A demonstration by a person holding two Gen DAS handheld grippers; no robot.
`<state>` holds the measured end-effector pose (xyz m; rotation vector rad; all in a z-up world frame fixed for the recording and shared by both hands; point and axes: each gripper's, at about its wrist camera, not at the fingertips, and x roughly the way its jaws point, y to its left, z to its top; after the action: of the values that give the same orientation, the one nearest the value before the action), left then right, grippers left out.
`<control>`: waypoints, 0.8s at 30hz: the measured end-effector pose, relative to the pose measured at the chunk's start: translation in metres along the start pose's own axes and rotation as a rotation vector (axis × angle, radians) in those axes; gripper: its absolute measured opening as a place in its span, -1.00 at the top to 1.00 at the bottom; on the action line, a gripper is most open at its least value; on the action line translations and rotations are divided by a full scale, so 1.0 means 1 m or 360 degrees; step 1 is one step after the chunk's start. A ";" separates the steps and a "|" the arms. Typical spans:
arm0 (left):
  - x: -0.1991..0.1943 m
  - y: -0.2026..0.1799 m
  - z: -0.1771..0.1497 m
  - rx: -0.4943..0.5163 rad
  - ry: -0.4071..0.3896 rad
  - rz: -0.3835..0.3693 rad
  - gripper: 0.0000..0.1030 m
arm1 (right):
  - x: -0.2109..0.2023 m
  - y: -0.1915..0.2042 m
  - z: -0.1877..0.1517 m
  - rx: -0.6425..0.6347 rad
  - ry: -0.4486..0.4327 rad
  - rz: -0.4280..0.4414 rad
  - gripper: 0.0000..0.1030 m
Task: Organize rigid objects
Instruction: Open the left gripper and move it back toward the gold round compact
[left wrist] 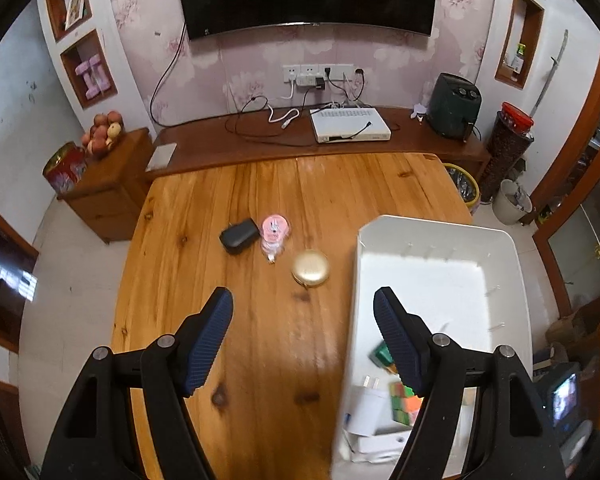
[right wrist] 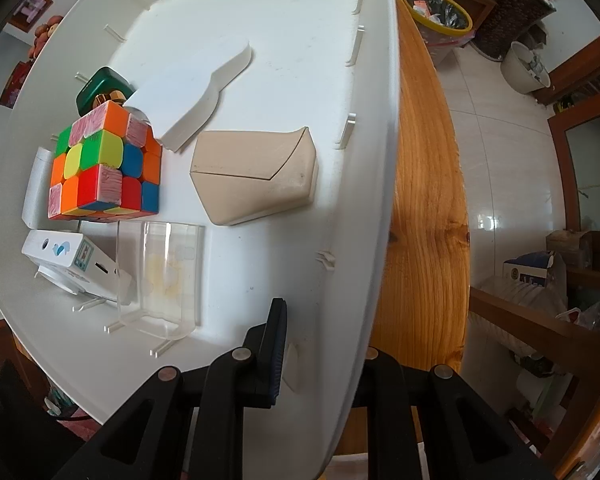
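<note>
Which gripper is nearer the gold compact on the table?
Left. The left gripper hangs open just short of the gold compact; the right gripper clamps the white bin's rim, farther off.

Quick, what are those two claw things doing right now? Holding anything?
Left gripper: open, nothing between its fingers, over the table.
Right gripper: closed on the wall of the white bin.

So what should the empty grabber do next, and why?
Probably reach forward and down to the gold round case. The left gripper is open and empty, that case lies nearest on the wooden table, and the right gripper is clamped on the white bin.
</note>
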<state>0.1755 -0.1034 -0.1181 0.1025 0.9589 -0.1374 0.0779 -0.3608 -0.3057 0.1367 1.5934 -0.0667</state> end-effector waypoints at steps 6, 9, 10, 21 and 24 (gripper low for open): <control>0.016 0.018 0.002 -0.0036 -0.0011 -0.0077 -0.48 | 0.000 -0.001 -0.002 0.0010 -0.0010 0.0004 0.61; 0.028 0.025 0.002 -0.0015 0.0003 -0.0121 -0.48 | 0.000 -0.002 -0.002 0.0010 -0.0010 0.0004 0.61; 0.031 0.028 0.002 -0.0006 0.0001 -0.0152 -0.48 | 0.000 -0.002 -0.002 0.0005 -0.0005 0.0002 0.61; 0.082 0.053 -0.006 0.0029 0.0056 -0.0403 -0.48 | 0.002 0.003 0.007 0.0037 0.0049 -0.0040 0.61; 0.097 0.057 -0.006 0.0044 0.0088 -0.0469 -0.48 | 0.001 0.004 0.009 0.0057 0.0057 -0.0050 0.61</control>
<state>0.2347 -0.0534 -0.1992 -0.0103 1.0241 -0.4209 0.0874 -0.3583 -0.3072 0.1417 1.6306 -0.1180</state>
